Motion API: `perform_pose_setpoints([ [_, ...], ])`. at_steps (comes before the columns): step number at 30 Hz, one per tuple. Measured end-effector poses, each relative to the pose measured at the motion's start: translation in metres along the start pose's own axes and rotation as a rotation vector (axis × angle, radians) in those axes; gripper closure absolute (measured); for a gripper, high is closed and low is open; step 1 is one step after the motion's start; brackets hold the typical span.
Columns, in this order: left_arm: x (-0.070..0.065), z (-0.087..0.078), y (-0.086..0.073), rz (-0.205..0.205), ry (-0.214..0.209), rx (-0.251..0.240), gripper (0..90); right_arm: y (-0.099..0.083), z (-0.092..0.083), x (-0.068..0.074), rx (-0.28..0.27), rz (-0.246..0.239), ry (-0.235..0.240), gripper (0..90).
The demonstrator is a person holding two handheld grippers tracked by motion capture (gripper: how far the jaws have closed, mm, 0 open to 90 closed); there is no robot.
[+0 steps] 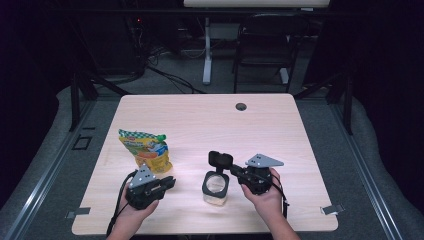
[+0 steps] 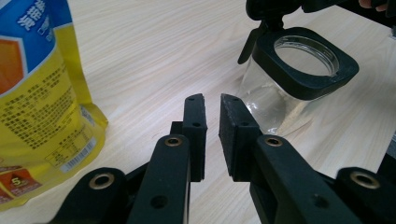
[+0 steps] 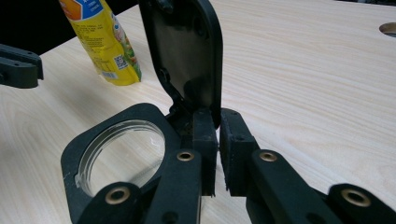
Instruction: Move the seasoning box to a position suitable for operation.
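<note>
While the left claw [image 2: 212, 100] idles nearly clenched, the right claw [image 3: 218, 116] pinches the glass jar's [image 1: 215, 190] flat black lid [image 3: 187, 51].

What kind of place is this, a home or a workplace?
Probably a lab or recording studio rather than a home: a bare wooden table stands between dark curtains, with cables across the floor and a folding chair behind.

Left hand [image 1: 131, 210] near front edge of tabletop, holds left black two-jaw gripper [image 1: 169, 183], jaws nearly closed, nothing between. Right hand [image 1: 263, 199] near front edge, right black two-jaw gripper [image 1: 233, 169] pinched on edge of raised lid.
</note>
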State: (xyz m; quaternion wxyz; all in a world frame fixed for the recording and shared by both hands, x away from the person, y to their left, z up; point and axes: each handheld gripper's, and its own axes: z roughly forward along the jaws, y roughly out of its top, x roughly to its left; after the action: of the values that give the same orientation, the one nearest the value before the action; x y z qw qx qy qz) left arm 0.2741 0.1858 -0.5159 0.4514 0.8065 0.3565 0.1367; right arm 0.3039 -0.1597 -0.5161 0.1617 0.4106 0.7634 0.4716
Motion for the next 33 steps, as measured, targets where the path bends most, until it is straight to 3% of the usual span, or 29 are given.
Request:
perform_pose_setpoints([
  [11, 0.01, -0.008, -0.005, -0.03, 0.027, -0.001, 80.2, 0.002, 0.006, -0.002, -0.006, -0.006, -0.003, 80.7],
  [24, 0.028, -0.017, -0.001, -0.066, 0.034, -0.005, 76.7, -0.005, -0.005, -0.005, -0.011, -0.009, -0.015, 72.0],
  [33, 0.044, -0.028, 0.005, -0.092, 0.031, -0.02, 73.8, -0.009, -0.013, -0.001, -0.021, -0.043, -0.021, 68.3],
])
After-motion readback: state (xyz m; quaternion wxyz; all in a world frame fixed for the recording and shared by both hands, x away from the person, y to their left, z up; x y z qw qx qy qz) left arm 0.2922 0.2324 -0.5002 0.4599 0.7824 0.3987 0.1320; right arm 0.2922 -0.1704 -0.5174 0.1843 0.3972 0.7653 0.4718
